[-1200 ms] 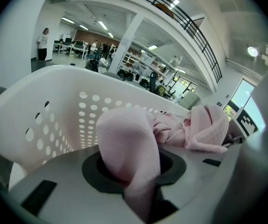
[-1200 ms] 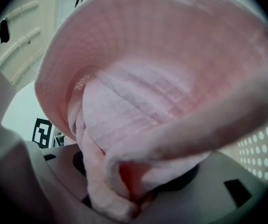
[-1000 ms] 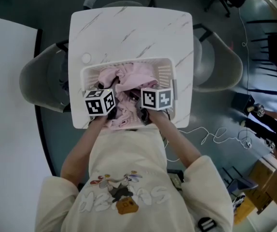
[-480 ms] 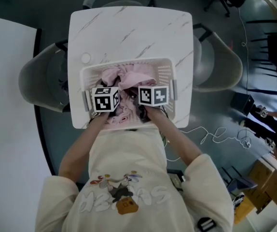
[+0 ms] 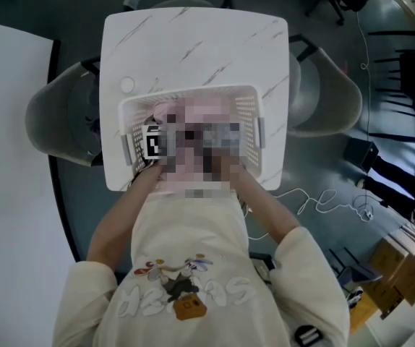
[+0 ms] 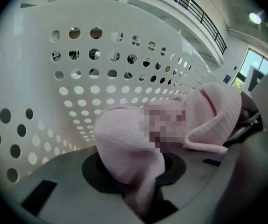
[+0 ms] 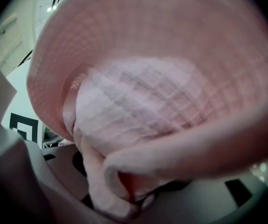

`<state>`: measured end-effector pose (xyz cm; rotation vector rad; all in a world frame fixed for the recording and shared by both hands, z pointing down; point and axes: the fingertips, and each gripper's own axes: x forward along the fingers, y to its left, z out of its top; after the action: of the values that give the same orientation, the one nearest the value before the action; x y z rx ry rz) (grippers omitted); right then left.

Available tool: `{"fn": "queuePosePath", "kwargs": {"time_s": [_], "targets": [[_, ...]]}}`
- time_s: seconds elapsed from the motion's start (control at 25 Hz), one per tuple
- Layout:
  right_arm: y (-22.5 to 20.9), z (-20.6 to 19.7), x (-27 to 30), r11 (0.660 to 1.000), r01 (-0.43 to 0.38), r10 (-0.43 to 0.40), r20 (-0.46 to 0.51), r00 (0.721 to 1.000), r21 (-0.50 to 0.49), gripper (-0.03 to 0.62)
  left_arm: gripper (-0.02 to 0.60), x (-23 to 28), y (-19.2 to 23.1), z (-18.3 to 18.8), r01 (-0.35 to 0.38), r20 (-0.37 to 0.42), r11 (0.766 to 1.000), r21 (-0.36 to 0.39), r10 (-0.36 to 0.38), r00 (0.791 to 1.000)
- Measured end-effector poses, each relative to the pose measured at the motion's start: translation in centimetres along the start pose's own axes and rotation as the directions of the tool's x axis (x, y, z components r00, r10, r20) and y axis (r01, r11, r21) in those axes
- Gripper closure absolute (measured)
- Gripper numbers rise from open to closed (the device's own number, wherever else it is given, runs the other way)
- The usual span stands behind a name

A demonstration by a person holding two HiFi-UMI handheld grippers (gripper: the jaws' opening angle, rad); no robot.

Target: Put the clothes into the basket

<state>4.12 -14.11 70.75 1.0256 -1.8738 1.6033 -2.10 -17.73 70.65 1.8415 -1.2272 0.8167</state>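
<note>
both my tongs are down inside the basket [image 5: 248, 114], a white one with holes in its walls. it stands on the marble-patterned surface [image 5: 193, 49], at the surface's 6 o'clock edge, right in front of me.

my left tongs [image 6: 141, 199] are clenched on a fold of the pink clothes [image 6: 124, 143]. the cloth comes up out of the jaws at 6 o'clock in the left gripper view and bulges into a rounded lump, with more of it heaped toward 3 o'clock. the basket's wall fills that view from 9 to 12 o'clock, close behind the cloth.

my right tongs [image 7: 119, 200] are clenched on the pink clothes too. a bunched strip is pinched at 6 o'clock in the right gripper view, and the rest of the fabric hangs so near the camera that it covers nearly everything.

from my head view the pink clothes lie in the basket, though a blurred patch hides much of the middle. a grey chair [image 5: 59, 121] stands at the surface's 9 o'clock and another [image 5: 327, 96] at its 3 o'clock. a white cable [image 5: 316, 201] lies on the floor toward 4 o'clock.
</note>
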Motion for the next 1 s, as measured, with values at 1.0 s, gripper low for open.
{"fn": "queuePosePath", "kwargs": {"time_s": [1.0], "targets": [[-1.5, -1.0, 2.0, 0.999, 0.046, -0.047, -0.09, 0.995, -0.02, 0.303, 0.456, 2.2, 0.8, -2.2, 0.03, -0.116, 0.999, -0.041, -0.035, 0.993]]}}
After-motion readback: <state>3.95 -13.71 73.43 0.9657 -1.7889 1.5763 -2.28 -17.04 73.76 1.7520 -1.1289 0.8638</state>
